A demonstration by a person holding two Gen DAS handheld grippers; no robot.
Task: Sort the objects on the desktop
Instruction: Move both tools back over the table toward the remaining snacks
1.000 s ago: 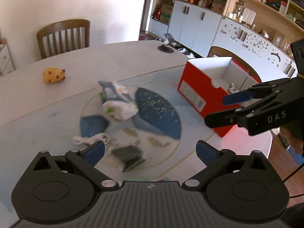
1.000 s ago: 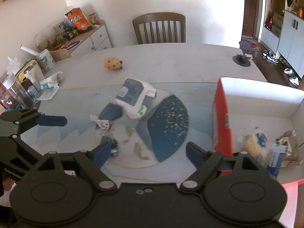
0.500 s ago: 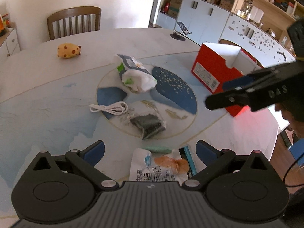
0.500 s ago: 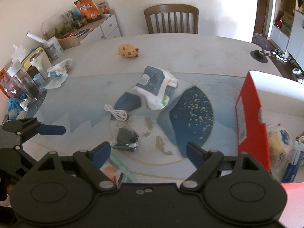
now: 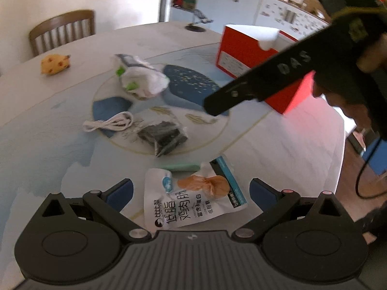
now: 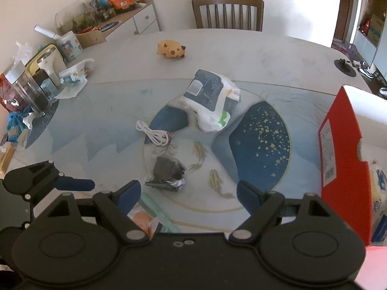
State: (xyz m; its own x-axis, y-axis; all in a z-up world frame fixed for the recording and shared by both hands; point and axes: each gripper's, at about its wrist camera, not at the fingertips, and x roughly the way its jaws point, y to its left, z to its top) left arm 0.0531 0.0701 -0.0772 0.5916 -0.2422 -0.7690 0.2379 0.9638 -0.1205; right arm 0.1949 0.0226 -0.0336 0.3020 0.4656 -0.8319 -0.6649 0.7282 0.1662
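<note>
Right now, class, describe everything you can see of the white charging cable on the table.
The white cable is a thin, smooth, plastic-looking cord gathered into a loose bundle of loops, with an end trailing out. It lies flat on the table's painted round design, partly over a dark blue patch. A clear packet of dark contents lies just beside it; whether they touch is unclear. Neither gripper touches it.

Left tool (image 5: 191,189), matte black with ribbed housing, round pivot discs, silver screws, blue pads (image 5: 121,191), right tool (image 6: 187,191) alike, "DAS" in pale letters
</note>
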